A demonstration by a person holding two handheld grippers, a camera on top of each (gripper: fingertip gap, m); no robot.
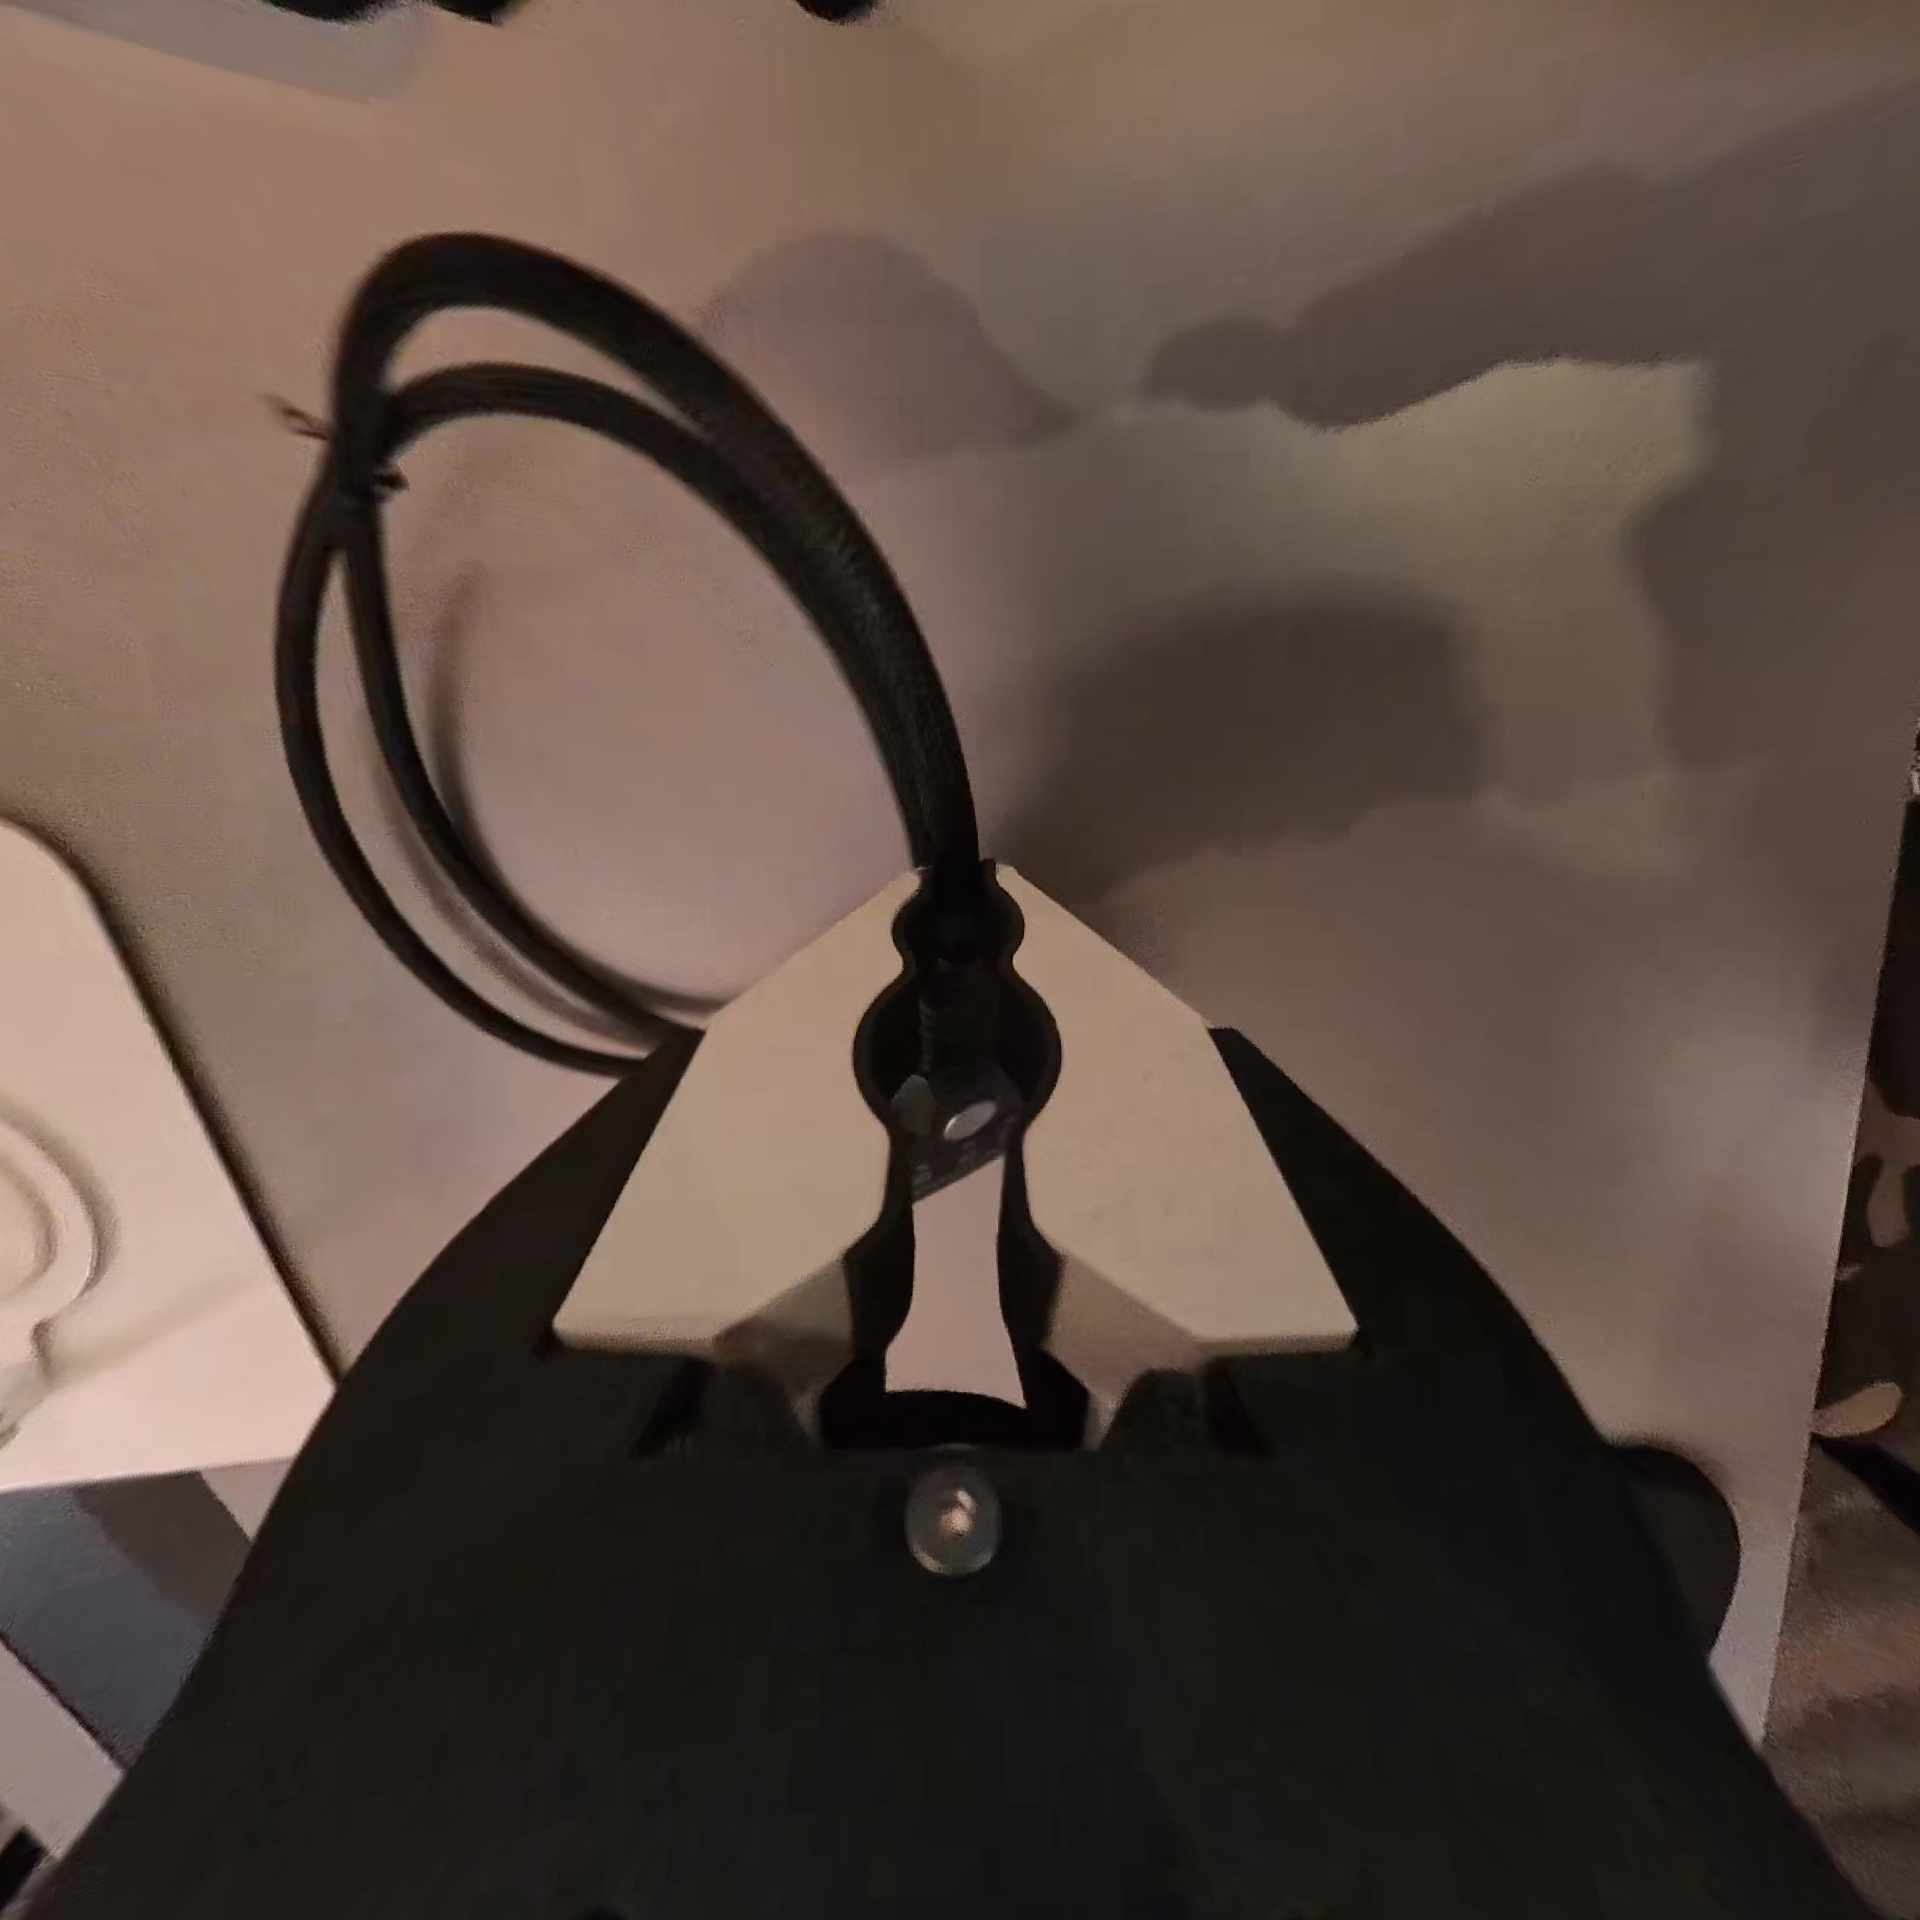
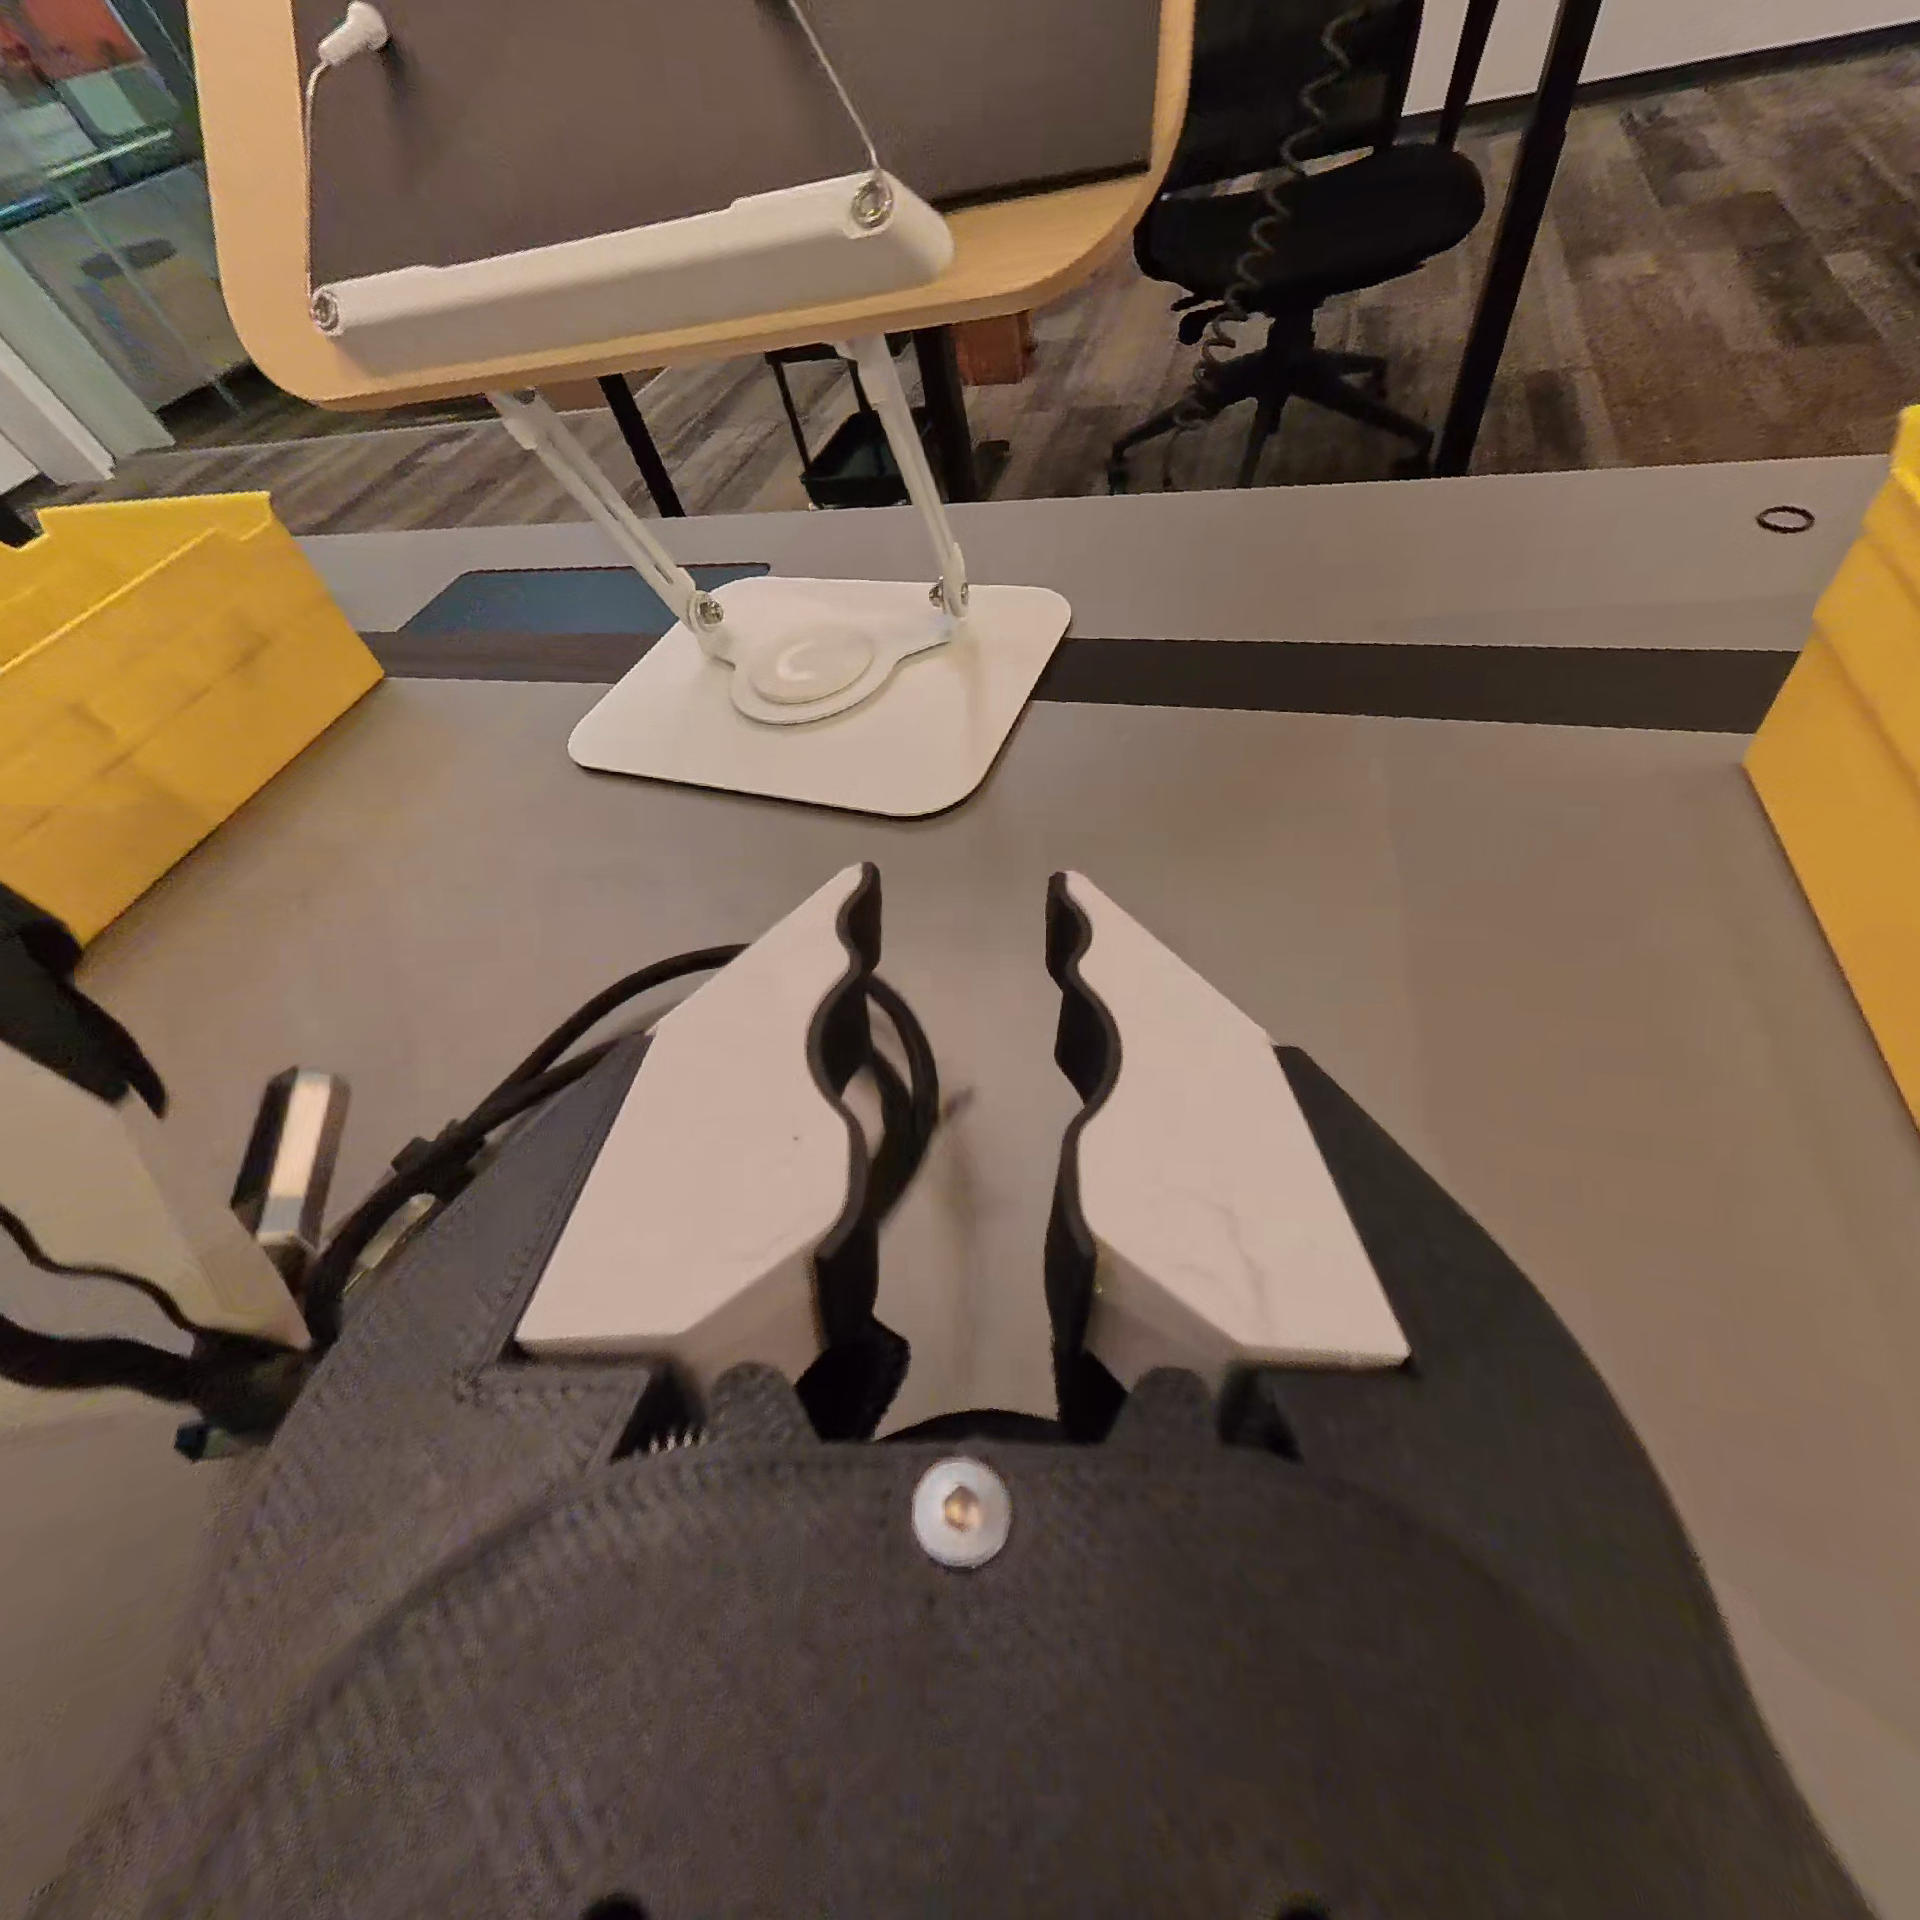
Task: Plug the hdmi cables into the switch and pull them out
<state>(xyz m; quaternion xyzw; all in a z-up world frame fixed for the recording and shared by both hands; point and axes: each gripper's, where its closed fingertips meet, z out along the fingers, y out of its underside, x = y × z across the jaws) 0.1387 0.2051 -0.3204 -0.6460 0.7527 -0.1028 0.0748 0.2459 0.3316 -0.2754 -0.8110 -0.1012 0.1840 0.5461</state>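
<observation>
The left hand-held gripper [image 1: 956, 914] is seen closed on the plug end of a black braided HDMI cable [image 1: 831, 499], which is clamped between the white fingers [image 1: 790, 1122] at the strain relief. The cable is looped in a coil over the pale table [image 1: 1351, 260] ahead of the tips and is bound at one point by a small tie [image 1: 364, 483]. A white stand base [image 1: 135, 1195] is noted at the left edge.

The right hand-held gripper [image 2: 961, 894] is held with its jaws parted and nothing between them. Black cable [image 2: 894, 1081] is seen lying on the grey table [image 2: 1455, 935] below the gap, partly hidden by the left finger. A white stand [image 2: 831, 717] is placed ahead, with yellow bins [image 2: 156, 675] at both sides. The switch could not be identified with certainty.
</observation>
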